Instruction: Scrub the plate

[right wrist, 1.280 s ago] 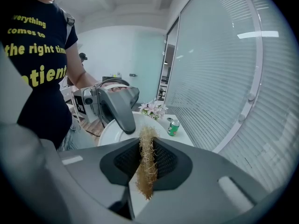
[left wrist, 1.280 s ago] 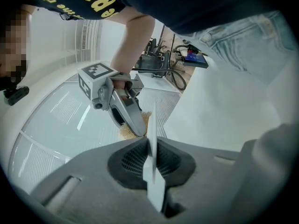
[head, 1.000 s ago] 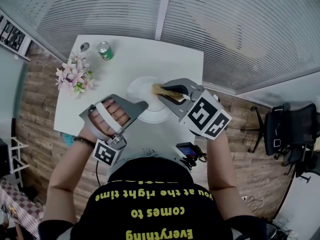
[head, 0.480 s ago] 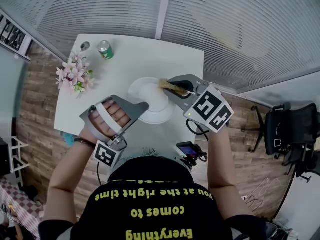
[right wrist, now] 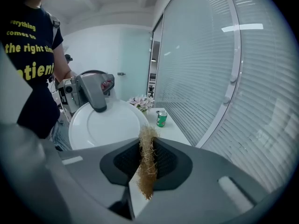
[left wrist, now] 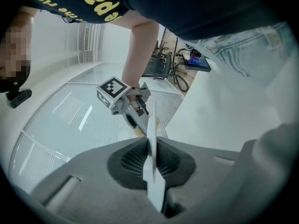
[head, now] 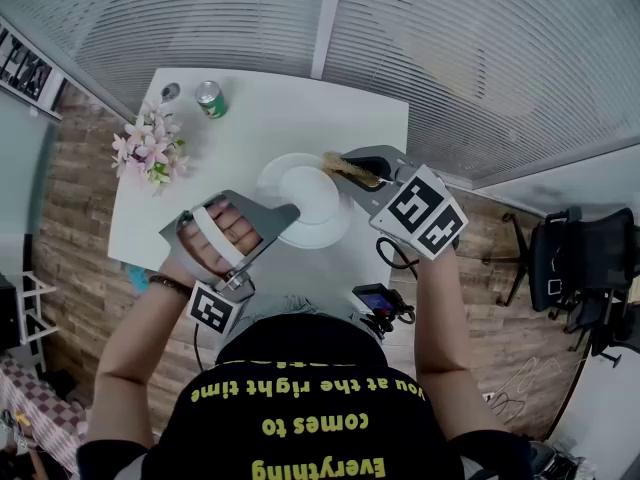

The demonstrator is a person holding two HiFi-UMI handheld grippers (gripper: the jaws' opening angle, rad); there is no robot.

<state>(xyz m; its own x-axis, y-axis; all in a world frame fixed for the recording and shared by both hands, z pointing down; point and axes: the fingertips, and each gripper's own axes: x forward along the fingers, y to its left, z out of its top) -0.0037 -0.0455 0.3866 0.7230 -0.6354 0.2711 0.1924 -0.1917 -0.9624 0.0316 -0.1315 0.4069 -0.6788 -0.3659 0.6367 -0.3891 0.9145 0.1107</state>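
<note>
Plate sits clamped in left gripper, right gripper pinching fibrous scrubber.

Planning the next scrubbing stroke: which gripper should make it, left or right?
Right. The right gripper is shut on the fibre scrubber by the plate; the left gripper clamps the plate's rim, steadying it.

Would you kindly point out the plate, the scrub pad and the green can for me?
plate (head: 312, 190): head view, bare centre of its face.
scrub pad (right wrist: 148, 164): right gripper view, middle of its fibres.
green can (head: 209, 101): head view, its side.
</note>
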